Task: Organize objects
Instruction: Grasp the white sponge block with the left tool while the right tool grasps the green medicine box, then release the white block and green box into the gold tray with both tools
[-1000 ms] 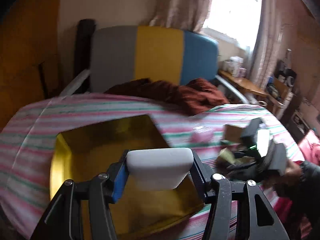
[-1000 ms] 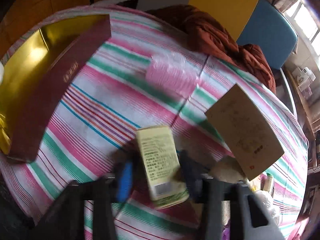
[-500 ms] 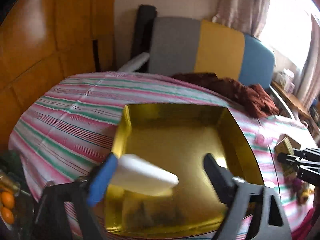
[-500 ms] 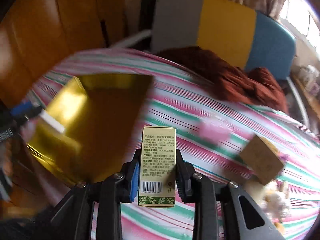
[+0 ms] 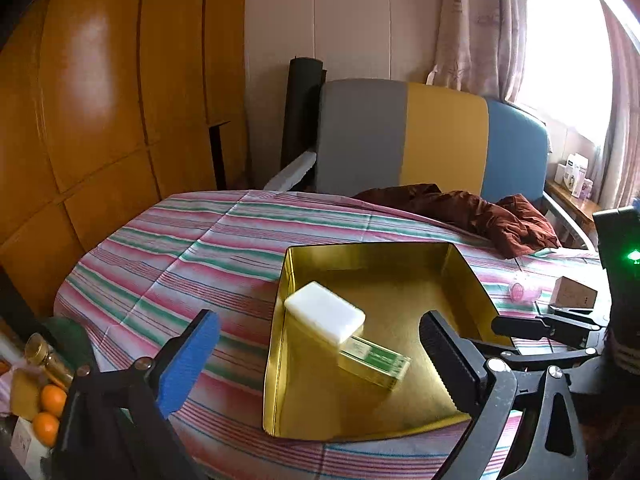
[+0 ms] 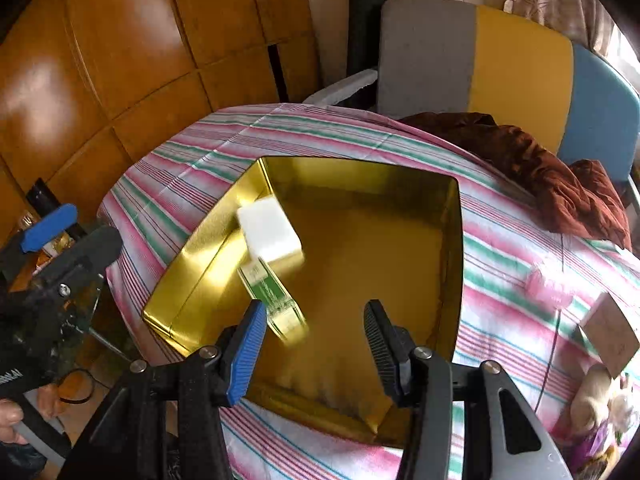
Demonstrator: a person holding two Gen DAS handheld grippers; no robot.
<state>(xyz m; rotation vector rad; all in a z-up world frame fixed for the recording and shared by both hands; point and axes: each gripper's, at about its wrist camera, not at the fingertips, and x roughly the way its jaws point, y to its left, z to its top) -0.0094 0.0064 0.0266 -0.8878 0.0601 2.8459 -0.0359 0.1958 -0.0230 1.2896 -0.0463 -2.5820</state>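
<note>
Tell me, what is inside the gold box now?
Inside the gold box lie a white block and a green-printed carton. The block overlaps the carton's far end, hiding that part. The rest of the floor looks bare.

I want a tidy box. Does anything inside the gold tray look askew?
Yes. The white block lies tilted on one end of the green carton instead of flat on the gold tray, and both sit diagonally to the walls.

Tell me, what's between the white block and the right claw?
In the right wrist view, the green-and-yellow box lies there, inside the gold tray, between the white block and the open right claw.
</note>
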